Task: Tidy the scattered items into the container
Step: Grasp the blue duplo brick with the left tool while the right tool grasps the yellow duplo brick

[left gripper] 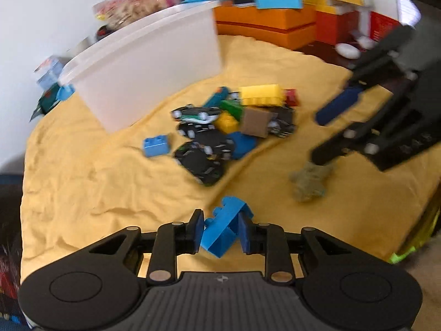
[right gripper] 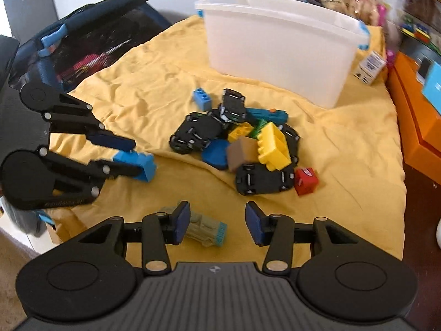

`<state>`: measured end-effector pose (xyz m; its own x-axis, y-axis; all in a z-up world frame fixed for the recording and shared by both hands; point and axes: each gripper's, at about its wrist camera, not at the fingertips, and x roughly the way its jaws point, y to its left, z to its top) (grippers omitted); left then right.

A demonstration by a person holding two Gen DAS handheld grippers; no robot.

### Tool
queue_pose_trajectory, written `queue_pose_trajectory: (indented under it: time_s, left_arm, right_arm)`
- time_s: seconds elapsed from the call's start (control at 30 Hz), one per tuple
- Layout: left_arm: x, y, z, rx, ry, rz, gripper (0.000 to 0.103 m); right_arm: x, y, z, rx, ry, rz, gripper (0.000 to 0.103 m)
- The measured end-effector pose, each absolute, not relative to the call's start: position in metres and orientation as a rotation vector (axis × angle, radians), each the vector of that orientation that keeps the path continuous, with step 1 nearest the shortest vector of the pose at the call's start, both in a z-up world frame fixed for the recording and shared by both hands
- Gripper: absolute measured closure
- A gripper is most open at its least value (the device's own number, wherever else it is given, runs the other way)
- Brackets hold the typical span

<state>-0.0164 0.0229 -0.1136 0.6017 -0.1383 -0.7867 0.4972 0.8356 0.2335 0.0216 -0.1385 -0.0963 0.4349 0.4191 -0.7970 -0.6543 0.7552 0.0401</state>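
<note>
A tilted blue brick (left gripper: 223,227) sits between the pads of my left gripper (left gripper: 222,231), which is shut on it just above the yellow cloth (left gripper: 96,179). In the right wrist view the same gripper (right gripper: 135,157) and brick (right gripper: 137,164) show at the left. My right gripper (right gripper: 217,223) stands open over a grey-green toy (right gripper: 205,229) that lies by its left pad. A pile of black cars and coloured bricks (right gripper: 237,143) lies mid-cloth, with a small blue brick (right gripper: 202,99) beside it. The white bin (right gripper: 275,55) stands behind the pile.
Orange boxes (right gripper: 413,115) line the right side past the cloth's edge. A dark bag (right gripper: 82,47) sits at the far left. A small carton (right gripper: 369,67) stands beside the bin. Packets and toys crowd the back wall (left gripper: 132,5).
</note>
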Motion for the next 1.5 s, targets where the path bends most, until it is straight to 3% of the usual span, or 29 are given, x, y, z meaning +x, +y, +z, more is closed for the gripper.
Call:
queue_pose_trajectory:
  time_s: [0.17,0.4,0.83,0.93,1.0,1.37,1.43,1.5]
  left_arm:
    - [-0.033,0.015,-0.105,0.414,0.866,-0.48,0.058]
    - [-0.031,0.019,-0.107,0.275,0.974,-0.514,0.058]
    - [0.069,0.008,-0.047,0.232,0.798,-0.405,0.057]
    - [0.099,-0.007,-0.055,0.246,0.835,-0.444,0.057]
    - [0.115,-0.016,-0.063,0.254,0.868,-0.469,0.057]
    - [0.135,-0.023,-0.073,0.261,0.884,-0.447,0.057]
    - [0.125,-0.014,-0.067,0.207,0.867,-0.43,0.057]
    - [0.108,-0.003,-0.062,0.161,0.849,-0.403,0.057]
  right_arm:
    - [0.026,-0.143,-0.097,-0.277,0.906,0.695,0.054]
    - [0.037,-0.15,-0.1,-0.269,0.92,0.733,0.054]
    - [0.061,-0.131,-0.087,-0.374,0.741,0.728,0.053]
    - [0.071,-0.131,-0.098,-0.415,0.758,0.739,0.06]
    - [0.079,-0.137,-0.103,-0.396,0.783,0.713,0.08]
    - [0.104,-0.175,-0.098,-0.244,0.797,0.691,0.068]
    - [0.106,-0.172,-0.105,-0.255,0.817,0.715,0.069]
    - [0.108,-0.168,-0.112,-0.272,0.829,0.717,0.076]
